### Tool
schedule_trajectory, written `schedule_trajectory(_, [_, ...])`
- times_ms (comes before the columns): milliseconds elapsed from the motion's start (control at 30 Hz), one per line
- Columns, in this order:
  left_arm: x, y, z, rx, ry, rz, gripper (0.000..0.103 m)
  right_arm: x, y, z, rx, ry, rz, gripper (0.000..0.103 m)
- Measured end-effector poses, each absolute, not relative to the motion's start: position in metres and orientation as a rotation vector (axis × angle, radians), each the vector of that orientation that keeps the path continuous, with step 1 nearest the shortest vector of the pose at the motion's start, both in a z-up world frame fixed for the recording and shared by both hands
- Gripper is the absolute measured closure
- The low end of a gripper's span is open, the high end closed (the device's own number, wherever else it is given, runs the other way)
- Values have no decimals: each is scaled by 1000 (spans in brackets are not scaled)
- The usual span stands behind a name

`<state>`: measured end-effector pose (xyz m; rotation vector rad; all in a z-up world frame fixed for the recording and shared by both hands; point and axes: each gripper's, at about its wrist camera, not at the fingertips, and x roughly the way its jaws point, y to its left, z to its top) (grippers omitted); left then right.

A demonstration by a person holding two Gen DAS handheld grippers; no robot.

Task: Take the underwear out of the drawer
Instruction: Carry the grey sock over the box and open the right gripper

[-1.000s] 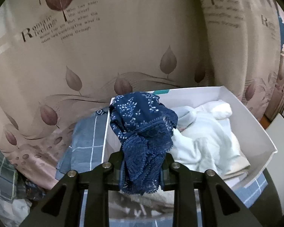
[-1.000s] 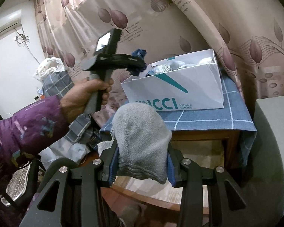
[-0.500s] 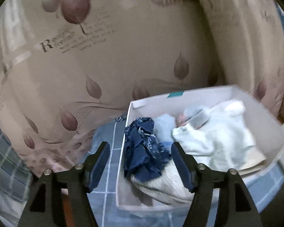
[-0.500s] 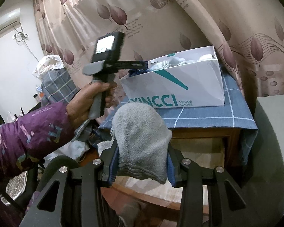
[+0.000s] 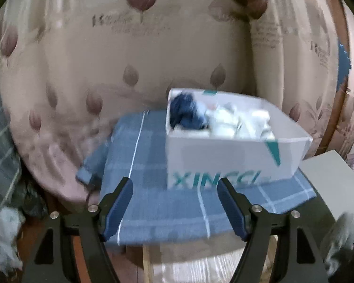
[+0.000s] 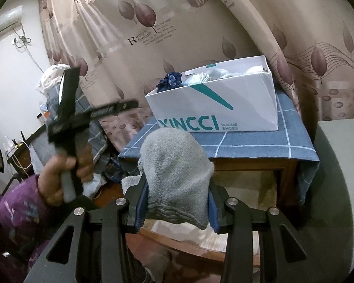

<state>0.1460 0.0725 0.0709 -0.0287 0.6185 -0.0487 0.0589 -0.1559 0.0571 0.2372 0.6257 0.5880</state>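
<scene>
Navy lace underwear heaped at the left end of the white shoe box, beside pale garments. Grey cloth clenched in the right gripper, above the open drawer. Left gripper released, jaws spread wide, nothing between, well short of the box. Best to carry grey cloth high over the near box wall, then release. Blue checked cloth covers the counter; leaf curtain close behind.

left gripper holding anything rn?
No. The left gripper is open and empty; the navy underwear lies in the white box.
</scene>
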Motion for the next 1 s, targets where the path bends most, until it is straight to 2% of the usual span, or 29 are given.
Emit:
schedule_trajectory(133, [133,85,53,-62,648,-4,27,66,-157,69,228,632,571,64])
schedule_trajectory(267, [134,86,40,-76,691,14,27,86,-167,103,263,579,566,64])
schedule_trajectory(533, [124,64,46,13,575,78,27,177,-171,160,243,539,489,64])
schedule_trajectory(733, [133,53,37,36,626,90,27,245,-166,145,224,615,384,64])
schedule_trajectory(1000, [138,58,31,-4,642,35,27,285,-158,111,171,693,335,64])
